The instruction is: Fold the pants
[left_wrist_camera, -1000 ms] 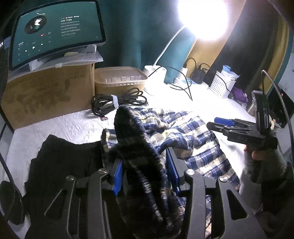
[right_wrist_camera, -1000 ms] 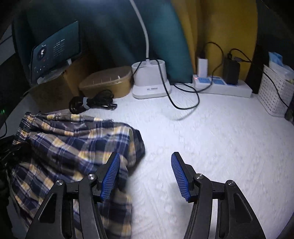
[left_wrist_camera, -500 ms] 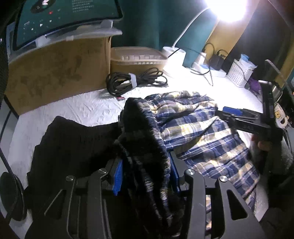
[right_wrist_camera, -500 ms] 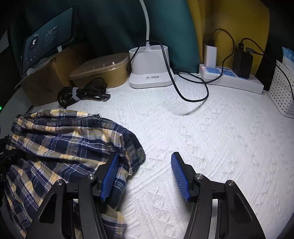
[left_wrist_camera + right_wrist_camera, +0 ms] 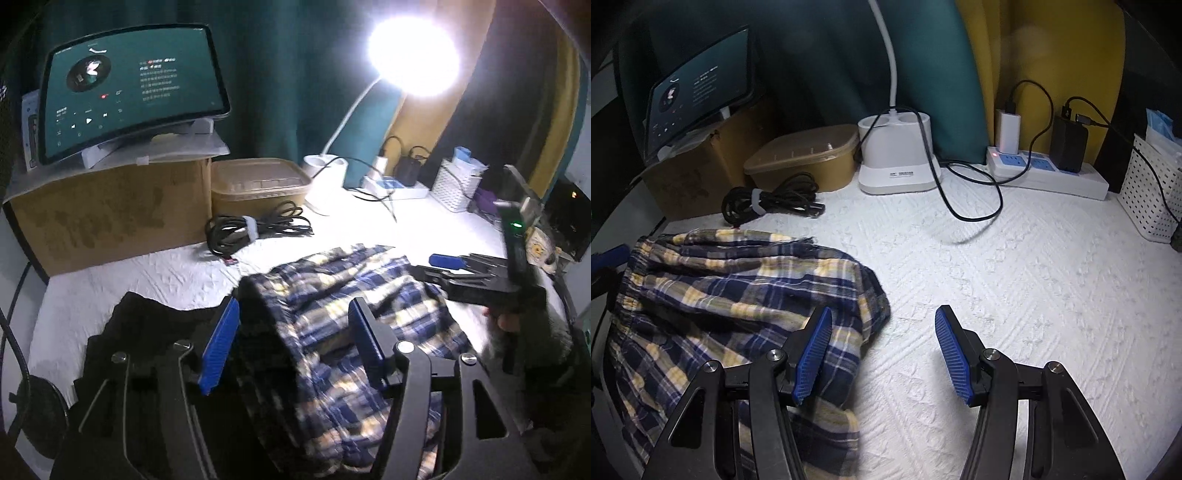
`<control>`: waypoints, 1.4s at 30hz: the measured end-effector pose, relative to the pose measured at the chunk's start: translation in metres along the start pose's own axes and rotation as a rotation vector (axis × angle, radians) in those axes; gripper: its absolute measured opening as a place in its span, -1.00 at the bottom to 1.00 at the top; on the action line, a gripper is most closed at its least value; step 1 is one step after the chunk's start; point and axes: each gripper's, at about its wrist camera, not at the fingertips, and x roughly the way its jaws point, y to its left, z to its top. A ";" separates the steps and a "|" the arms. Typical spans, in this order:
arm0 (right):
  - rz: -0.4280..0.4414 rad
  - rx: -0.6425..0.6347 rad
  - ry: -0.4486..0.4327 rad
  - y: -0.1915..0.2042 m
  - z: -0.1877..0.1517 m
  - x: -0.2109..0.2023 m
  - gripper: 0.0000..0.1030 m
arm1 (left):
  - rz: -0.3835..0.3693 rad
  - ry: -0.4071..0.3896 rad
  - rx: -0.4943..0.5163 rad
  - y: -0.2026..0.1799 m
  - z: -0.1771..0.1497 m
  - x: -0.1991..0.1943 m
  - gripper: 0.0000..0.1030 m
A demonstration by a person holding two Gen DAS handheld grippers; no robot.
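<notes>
One pair of plaid pants (image 5: 738, 295) lies bunched on the white tabletop (image 5: 1015, 295), long axis running left to right between the grippers. Left gripper (image 5: 293, 343): jaws spread, a waistband ridge humped between them, no grip. Right gripper (image 5: 882, 354): jaws spread, the pants' near edge under its left finger, bare cloth ahead. Left is nearer the bulk. One dark garment (image 5: 147, 332) lies beside the pants.

Blue-and-yellow plaid cotton pants (image 5: 738, 295) lie on the white quilted tabletop (image 5: 1015, 295), in front of the coiled black cable (image 5: 768, 201) and brown cardboard box (image 5: 110, 218).
</notes>
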 end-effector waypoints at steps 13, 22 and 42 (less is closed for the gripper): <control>-0.006 0.002 0.035 -0.006 0.002 0.020 0.15 | 0.118 0.126 -0.069 0.041 -0.003 0.064 0.24; -0.001 0.005 0.025 -0.003 -0.004 0.002 0.15 | 0.118 0.092 -0.093 0.034 -0.007 0.038 0.24; -0.038 -0.010 0.085 0.018 -0.054 -0.033 0.15 | 0.106 0.108 -0.069 0.009 -0.060 0.010 0.24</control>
